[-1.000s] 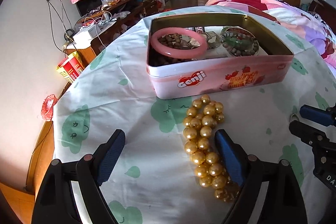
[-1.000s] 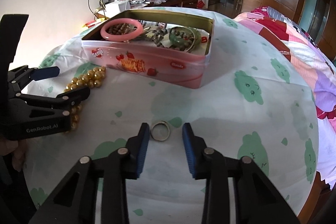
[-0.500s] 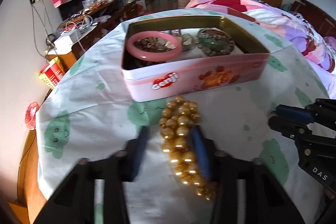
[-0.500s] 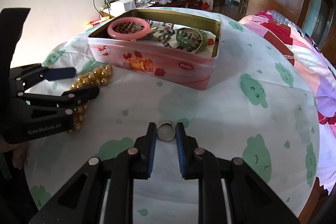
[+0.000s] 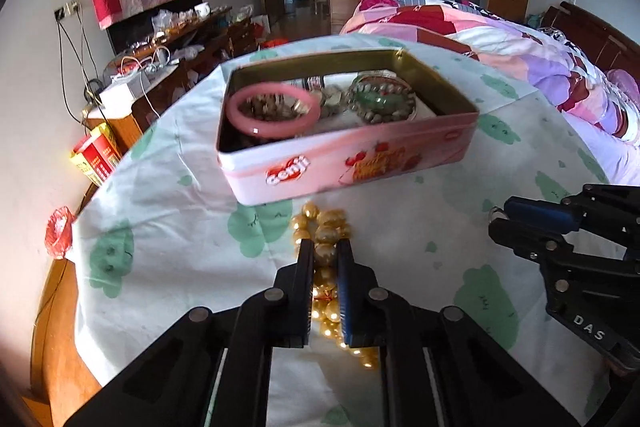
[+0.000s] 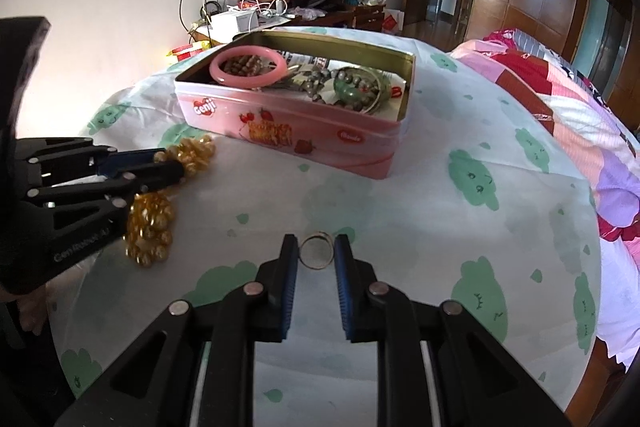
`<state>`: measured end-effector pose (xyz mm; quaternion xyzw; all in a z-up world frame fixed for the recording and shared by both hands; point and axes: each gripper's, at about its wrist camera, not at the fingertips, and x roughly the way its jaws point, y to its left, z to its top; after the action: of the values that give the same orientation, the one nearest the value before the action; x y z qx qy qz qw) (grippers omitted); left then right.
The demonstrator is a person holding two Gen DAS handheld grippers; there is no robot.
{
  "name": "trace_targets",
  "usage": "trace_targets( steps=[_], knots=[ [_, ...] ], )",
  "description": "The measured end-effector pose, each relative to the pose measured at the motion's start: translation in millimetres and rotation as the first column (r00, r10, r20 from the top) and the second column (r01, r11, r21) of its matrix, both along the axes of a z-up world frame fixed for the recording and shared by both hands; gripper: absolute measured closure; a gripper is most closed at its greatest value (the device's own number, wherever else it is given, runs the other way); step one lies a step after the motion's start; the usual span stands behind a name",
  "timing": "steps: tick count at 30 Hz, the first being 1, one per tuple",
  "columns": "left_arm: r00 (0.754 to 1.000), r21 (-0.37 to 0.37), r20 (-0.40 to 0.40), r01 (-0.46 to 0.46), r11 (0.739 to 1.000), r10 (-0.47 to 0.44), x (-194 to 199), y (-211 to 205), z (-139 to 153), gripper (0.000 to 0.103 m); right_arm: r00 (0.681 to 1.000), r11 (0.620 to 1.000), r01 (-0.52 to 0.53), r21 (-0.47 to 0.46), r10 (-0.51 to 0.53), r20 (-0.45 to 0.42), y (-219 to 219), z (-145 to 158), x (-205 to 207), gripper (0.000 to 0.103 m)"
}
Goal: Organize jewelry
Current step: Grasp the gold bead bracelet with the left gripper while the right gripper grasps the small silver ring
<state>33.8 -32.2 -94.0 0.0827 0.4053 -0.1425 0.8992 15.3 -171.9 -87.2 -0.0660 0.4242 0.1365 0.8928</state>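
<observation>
Gold beads make up the strand (image 5: 325, 255) your left gripper (image 5: 325, 259) has clamped mid-length, on the cloth just near of the pink tin (image 6: 296, 131). Expect it to be loose and slippery: round, glossy beads on a cord will sag and swing from both sides of the grip, and the tail (bunched on the near side, under the gripper) may drag. Judging by the bead size, it has some heft, so a hold close to the middle suits it.

Your right gripper (image 6: 316, 255) brackets the small metal ring (image 6: 317, 254), its fingers close on either side; whether they actually pinch it I cannot tell. The ring lies on the worktop cloth, well apart from the tin and on its near side. It is light, stiff and smooth, and likely to squirt out unless you squeeze across its width.

The tin already holds a pink bangle (image 5: 274, 109) at the left and a green bead bracelet (image 5: 382, 99) at the right. Its near wall stands between both pieces and the inside, so lift above the rim.
</observation>
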Motion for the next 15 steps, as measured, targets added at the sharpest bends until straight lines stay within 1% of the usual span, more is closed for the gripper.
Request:
trace_targets(
  steps=[3, 6, 15],
  knots=[
    [1.0, 0.008, -0.009, 0.001, 1.0, -0.001, -1, 0, -1, 0.093, 1.0, 1.0, 0.004, -0.001, -0.004, 0.009, -3, 3, 0, 0.082],
    [1.0, -0.011, -0.018, -0.003, 1.0, 0.002, -2, 4, 0, 0.093, 1.0, 1.0, 0.006, 0.002, -0.006, 0.014, -4, 5, 0, 0.082],
    [0.998, -0.048, 0.055, -0.026, 0.999, 0.028, -13, 14, 34, 0.093, 0.999, 1.0, 0.009, 0.005, -0.009, 0.051, -7, 16, -4, 0.082]
  ],
)
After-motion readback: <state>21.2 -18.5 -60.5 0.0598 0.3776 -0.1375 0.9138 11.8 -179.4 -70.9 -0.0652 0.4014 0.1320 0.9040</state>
